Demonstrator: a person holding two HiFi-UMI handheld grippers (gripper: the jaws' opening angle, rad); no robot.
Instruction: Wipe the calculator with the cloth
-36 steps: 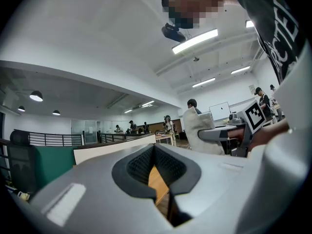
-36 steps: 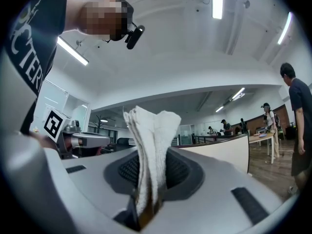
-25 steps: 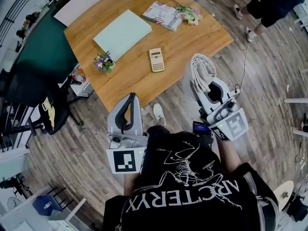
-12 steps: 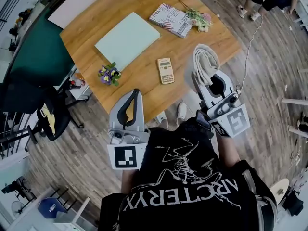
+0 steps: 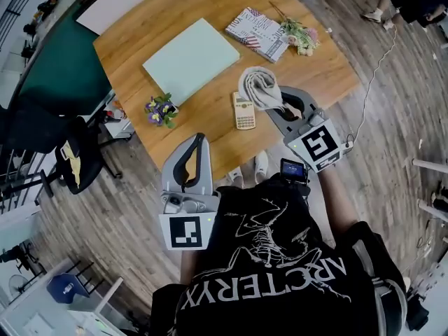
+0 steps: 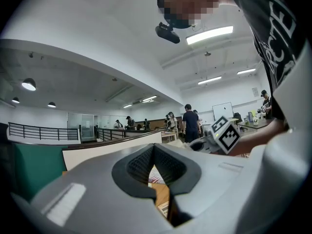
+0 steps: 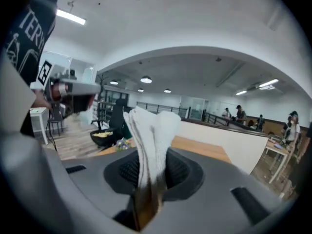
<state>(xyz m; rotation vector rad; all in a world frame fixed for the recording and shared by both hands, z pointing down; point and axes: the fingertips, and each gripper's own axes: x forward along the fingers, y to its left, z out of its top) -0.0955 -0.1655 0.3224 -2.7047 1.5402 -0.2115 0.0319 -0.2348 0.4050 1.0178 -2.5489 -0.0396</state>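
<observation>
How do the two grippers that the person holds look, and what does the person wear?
Both the left gripper and the right gripper are light grey plastic with curved jaws lined by black ribbed pads. Each carries a white cube with black square markers. The person wears a black T-shirt with a white print.

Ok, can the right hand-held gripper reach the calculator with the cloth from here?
Probably yes: the right hand-held gripper, shut on the cloth, is right beside the calculator in the head view, with nothing between them.
</observation>
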